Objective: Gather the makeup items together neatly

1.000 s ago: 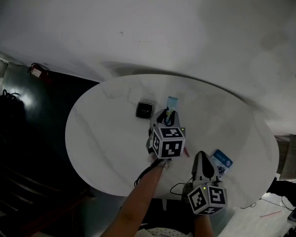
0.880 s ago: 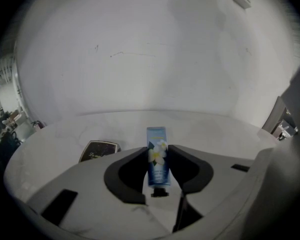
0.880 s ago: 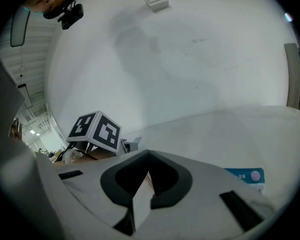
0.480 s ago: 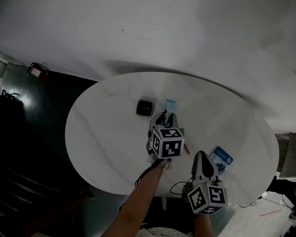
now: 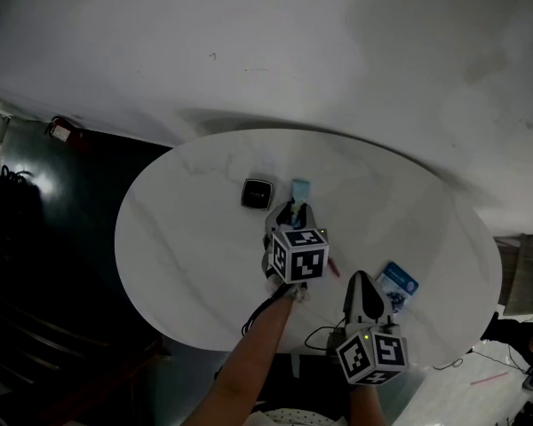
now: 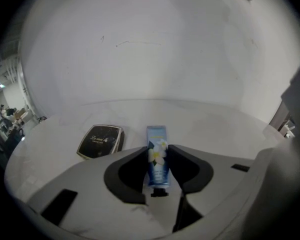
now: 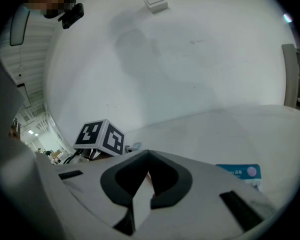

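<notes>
The left gripper (image 5: 295, 211) sits around the middle of the frame in the head view. In the left gripper view (image 6: 157, 151) its jaws are partly closed and clamped on a blue tube (image 6: 157, 136) with a white flower on it, one pad on each side. The tube's black cap points back toward the camera and the flat end sticks out past the fingertips. In the head view the tube (image 5: 299, 187) pokes out just above the gripper. Can't tell if the far end is touching the table or not.

The right gripper (image 5: 360, 284) is lower right in the head view. Its own view (image 7: 149, 156) shows the jaws pressed together with nothing between them.

Now the table (image 5: 186, 229): it's a white oval top with faint marble veins. A small black square compact (image 5: 258, 193) lies flat just left of the tube; in the left gripper view it (image 6: 101, 140) sits lower left, lid closed, with some script on it. A thin pinkish stick (image 5: 335, 270) lies between the two grippers. A blue packet (image 5: 398, 285) is right beside the right gripper, also showing at the lower right of the right gripper view (image 7: 240, 172).

The room is mostly a plain white wall across the top, with dark floor off to the left.
</notes>
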### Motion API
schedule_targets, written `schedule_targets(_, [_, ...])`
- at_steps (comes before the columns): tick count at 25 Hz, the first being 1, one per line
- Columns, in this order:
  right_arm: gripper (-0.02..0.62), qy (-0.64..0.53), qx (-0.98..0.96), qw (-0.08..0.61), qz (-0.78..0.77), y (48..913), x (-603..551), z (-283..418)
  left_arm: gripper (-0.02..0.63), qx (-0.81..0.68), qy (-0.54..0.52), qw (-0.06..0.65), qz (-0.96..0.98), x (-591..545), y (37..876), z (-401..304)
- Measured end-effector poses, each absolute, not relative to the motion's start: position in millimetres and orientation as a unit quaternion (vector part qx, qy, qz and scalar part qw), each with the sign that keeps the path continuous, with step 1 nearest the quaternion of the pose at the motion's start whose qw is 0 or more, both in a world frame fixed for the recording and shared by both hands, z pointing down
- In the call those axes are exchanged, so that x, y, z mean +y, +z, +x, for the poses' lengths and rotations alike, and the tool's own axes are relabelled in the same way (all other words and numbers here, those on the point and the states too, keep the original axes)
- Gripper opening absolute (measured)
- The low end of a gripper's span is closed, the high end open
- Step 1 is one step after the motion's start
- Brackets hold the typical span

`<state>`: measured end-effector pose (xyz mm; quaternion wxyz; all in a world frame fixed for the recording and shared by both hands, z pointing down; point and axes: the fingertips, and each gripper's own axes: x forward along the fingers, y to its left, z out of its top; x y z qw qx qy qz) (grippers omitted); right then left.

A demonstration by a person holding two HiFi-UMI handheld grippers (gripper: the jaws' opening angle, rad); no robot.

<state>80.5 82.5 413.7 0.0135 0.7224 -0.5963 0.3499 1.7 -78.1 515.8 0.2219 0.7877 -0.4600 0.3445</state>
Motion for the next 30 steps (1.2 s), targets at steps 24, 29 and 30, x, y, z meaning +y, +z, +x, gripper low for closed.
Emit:
schedule_targets(24, [0.006, 0.355, -0.588, 0.016, 0.726, 417.8, 78.7, 86.8, 0.173, -0.471, 0.339, 0.203, 0.789, -81.1, 517.2, 1.3])
schedule_targets(29, [0.006, 0.356, -0.588, 0.016, 0.726, 418.5, 78.9, 86.3, 0.175, -0.472, 0.339, 0.205, 0.788, -81.3, 517.3, 1.3])
schedule_targets(30, [0.006, 0.356, -0.588, 0.016, 0.726, 418.6, 78.9, 86.0, 0.175, -0.472, 0.339, 0.205, 0.788, -81.2, 517.5, 1.3])
